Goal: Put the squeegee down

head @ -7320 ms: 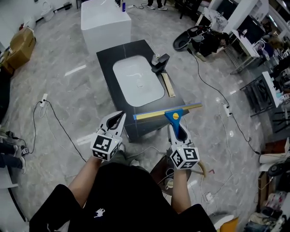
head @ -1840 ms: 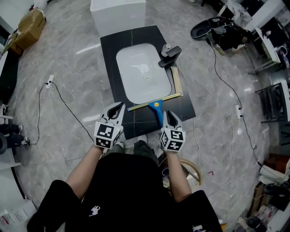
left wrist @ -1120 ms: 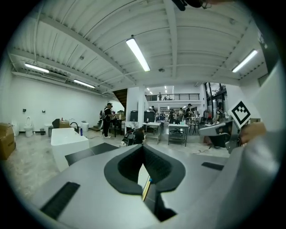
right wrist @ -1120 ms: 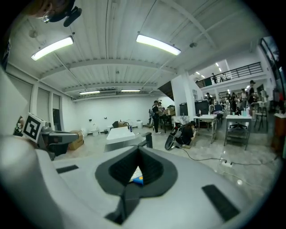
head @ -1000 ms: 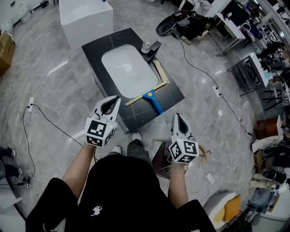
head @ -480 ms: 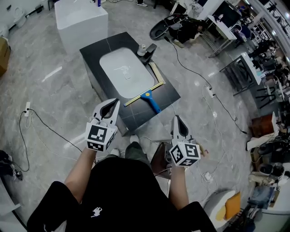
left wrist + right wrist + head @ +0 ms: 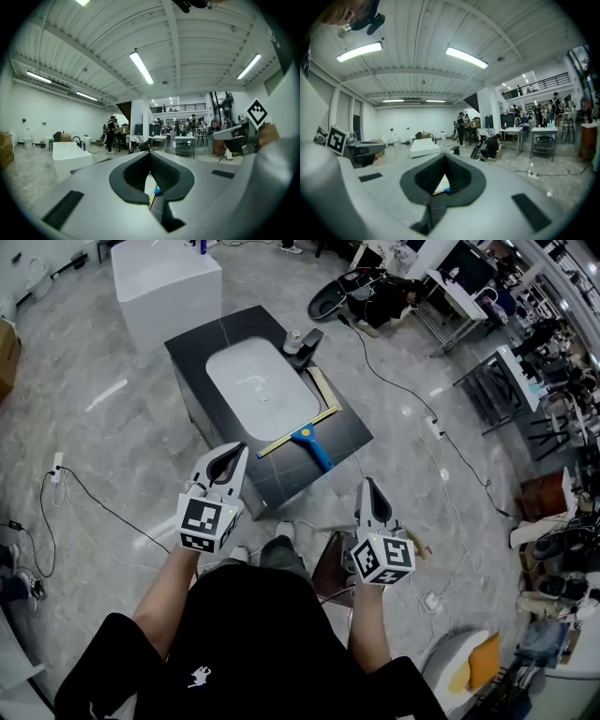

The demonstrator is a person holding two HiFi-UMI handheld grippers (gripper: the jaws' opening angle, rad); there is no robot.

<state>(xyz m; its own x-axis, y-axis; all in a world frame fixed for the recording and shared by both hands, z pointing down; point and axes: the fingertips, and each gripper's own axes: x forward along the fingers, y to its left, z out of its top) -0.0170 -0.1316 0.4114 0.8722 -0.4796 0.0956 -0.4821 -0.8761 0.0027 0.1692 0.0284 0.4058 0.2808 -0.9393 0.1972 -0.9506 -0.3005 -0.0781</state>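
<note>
Squeegee: the squeegee [image 7: 302,435], with a blue handle and a long yellow-edged blade, lies flat on the black stone-look table [image 7: 281,479]. It is out ahead of both tools. Its blade runs along the near edge of the white rounded basin [image 7: 258,381] and its handle points back toward my right tool.
Right tool: my right tool [image 7: 367,487] is closed tight with nothing in it. In its own view [image 7: 444,158] the pads meet, and only a far-off sliver of blue and pale blade shows through the gap behind them.
Left tool: my left tool [image 7: 240,454] is also closed and empty, just short of the table's near edge. The squeegee sits ahead and to its right.
What changed: several seconds back the right tool carried the squeegee in the air. Under two seconds ago it was at the handle on the table. Now it has let go and is drawn back well clear.
Meaning for the task: I judge the put-down done, since the squeegee rests on its own with no tool touching it.
Also ahead: a black tap [image 7: 305,341] stands beyond the basin. A pale wooden strip [image 7: 324,388] lies along the basin's right side, with its near end close to the blade's tip. I cannot tell whether they touch.
Next: only hold both tools back and avoid nudging the handle.
</note>
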